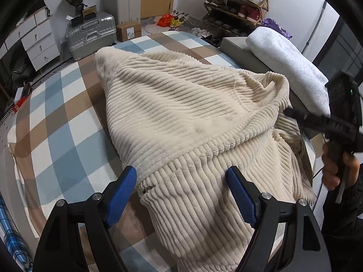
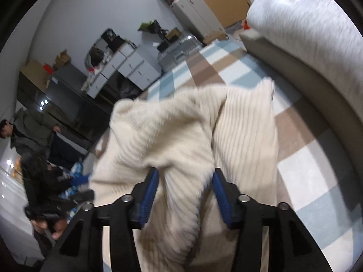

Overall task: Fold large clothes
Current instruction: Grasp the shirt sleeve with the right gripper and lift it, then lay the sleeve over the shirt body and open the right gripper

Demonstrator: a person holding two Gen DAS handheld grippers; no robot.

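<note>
The room was a bedroom w/ white walls, and the work surface was a bed covered by a checked sheet (image 1: 59, 113) in blue, brown and white squares. On the far side stood a silver suitcase (image 1: 90, 34), a white drawer unit (image 1: 38, 43), a cardboard box (image 1: 129, 30) and a shoe rack (image 1: 238, 4) full of shoes; a grey-white rolled blanket (image 1: 285, 63) lay on the grey bed edge at the right. The task's thing, a large cream ribbed garment (image 1: 181, 113), lay across the middle of the bed, partly folded: one upper layer was turned over the lower one, w/ a thick ribbed edge running diagonally. In the left wrist view the left gripper (image 1: 181, 176) hovered over the near part of the garment, its blue pads (image 1: 121, 195) wide apart and holding nothing; the cloth passed under the gap, approx. in the centre. The right gripper (image 1: 288, 113) showed in this view at the right side, its tip at the raised fold of the cloth, and the person's hand (image 1: 335, 165) gripped its handle. In the right wrist view, which was blurred, the right gripper (image 2: 185, 181) had a bunch of the garment (image 2: 177, 140) between its blue pads (image 2: 149, 192); the pads were partly apart, and I could not tell if they really pinched the cloth or only stood around it. Another person (image 2: 20, 133) stood in the background at the left.
</note>
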